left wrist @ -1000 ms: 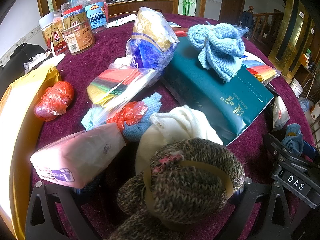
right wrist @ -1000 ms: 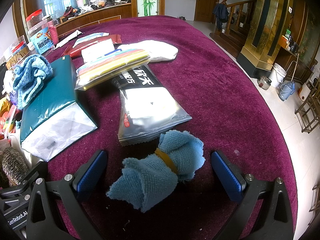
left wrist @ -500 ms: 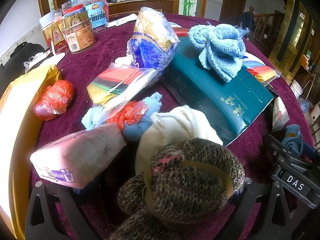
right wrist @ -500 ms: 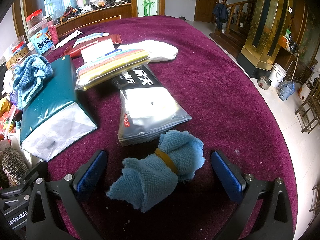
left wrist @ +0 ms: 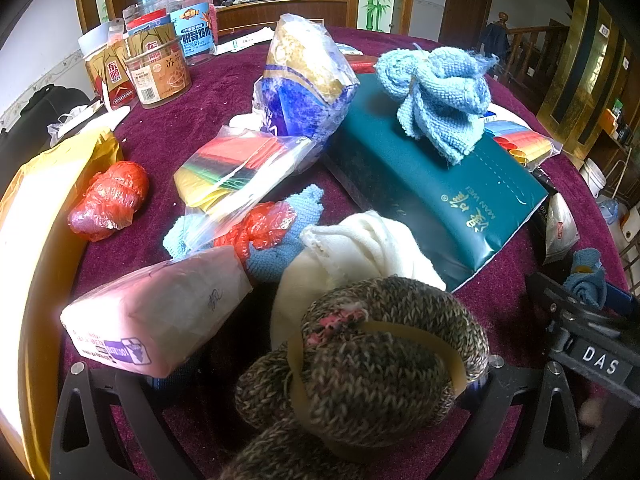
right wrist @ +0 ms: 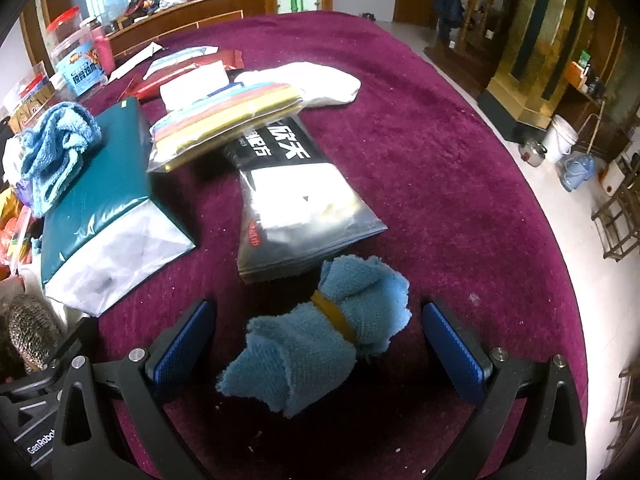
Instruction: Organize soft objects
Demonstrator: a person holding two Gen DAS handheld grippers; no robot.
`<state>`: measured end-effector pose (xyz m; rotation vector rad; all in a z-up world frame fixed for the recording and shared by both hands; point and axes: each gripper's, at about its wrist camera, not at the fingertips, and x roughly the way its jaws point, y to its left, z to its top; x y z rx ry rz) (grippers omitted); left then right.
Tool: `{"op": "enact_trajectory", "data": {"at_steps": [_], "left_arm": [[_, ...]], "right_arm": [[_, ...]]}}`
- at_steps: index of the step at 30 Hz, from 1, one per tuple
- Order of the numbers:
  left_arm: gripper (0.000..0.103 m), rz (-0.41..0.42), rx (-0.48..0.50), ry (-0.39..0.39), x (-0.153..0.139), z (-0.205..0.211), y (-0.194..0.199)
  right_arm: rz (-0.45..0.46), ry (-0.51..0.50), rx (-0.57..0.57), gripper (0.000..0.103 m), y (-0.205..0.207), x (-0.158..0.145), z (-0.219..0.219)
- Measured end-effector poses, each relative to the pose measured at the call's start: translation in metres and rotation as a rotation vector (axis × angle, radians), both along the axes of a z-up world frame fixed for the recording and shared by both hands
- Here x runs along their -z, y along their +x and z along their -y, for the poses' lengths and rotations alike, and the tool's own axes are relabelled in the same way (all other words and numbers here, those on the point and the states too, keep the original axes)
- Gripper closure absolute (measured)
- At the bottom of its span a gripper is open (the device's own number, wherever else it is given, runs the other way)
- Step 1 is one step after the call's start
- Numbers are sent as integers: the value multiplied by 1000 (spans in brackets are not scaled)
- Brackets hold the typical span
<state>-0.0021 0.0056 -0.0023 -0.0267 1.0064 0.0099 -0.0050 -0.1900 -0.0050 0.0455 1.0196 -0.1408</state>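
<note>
While the right gripper (right wrist: 316,344) sits wide open around the blue towel roll (right wrist: 320,336), it holds nothing. The left gripper (left wrist: 320,384) seems to squeeze the brown sock ball (left wrist: 360,360). That band could slip off.

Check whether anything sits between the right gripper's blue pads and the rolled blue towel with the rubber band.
Nothing visible does. The rolled blue towel with the yellow rubber band lies on the maroon tablecloth between the open right gripper; bare cloth shows beside each pad. The silver and black foil pouch lies just beyond the towel, outside the gap.
</note>
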Motion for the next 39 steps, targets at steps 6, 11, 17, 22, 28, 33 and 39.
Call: {"op": "enact_trajectory", "data": {"at_steps": [6,11,17,22,28,33,39], "left_arm": [[0,0,-13,8,-2,6,1],[0,-1,-15,8,-2,7,0],[0,0,-14,5,-3,7,-1],[8,15,19,-98,-17,-2,-17],[8,177,72,-234,-74,-59,-80],[7,240,16,-112,-87,-109,-118],[7,195,77,-77,-75,-105,-132]], "right_arm": [[-3,-3,7,0,-5,1,-1],[107,-50,19,0,-40,-25,-2],[539,-115,-15,0,-122,-86,-14],[572,-180,-49,0,-121,-97,-20],[669,-173,-57,0,-109,-102,-13],[580,-78,-42,0,-78,-78,-14],[530,-30,-19,0,-66,-59,-10]]}}
